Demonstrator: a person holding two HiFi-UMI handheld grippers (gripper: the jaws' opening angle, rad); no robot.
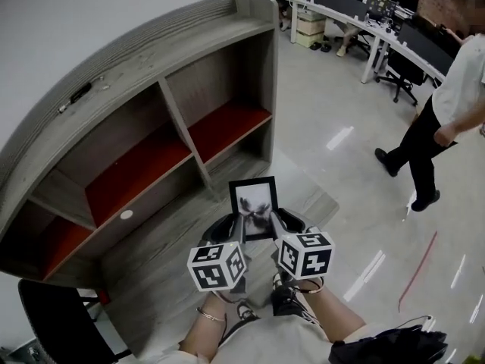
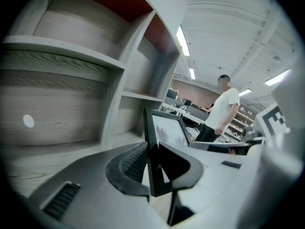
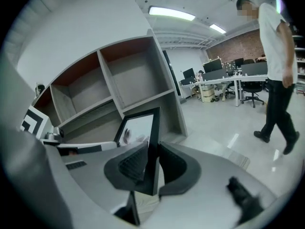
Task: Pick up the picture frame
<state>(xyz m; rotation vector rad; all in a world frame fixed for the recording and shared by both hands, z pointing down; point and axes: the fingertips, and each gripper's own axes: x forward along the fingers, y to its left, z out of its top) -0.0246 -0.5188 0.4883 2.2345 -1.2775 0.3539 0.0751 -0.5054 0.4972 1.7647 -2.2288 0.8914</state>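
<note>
Two sets of jaws clamp the black-rimmed rectangular picture frame [image 1: 254, 201]: left gripper [image 1: 231, 230] on its nine o'clock edge, right gripper [image 1: 279, 224] on three o'clock, long axis toward twelve.

Black picture frame [image 1: 254, 207]; grey woodgrain shelf unit [image 1: 136, 67], red panels [image 1: 136, 177]; pale glossy floor [image 1: 341, 112].

Nothing readable here.
Only black-and-white square marker patterns on the left cube [image 1: 217, 266] and right cube [image 1: 305, 255], no letters or digits; far-off monitors [image 1: 337, 1] too small to read.
</note>
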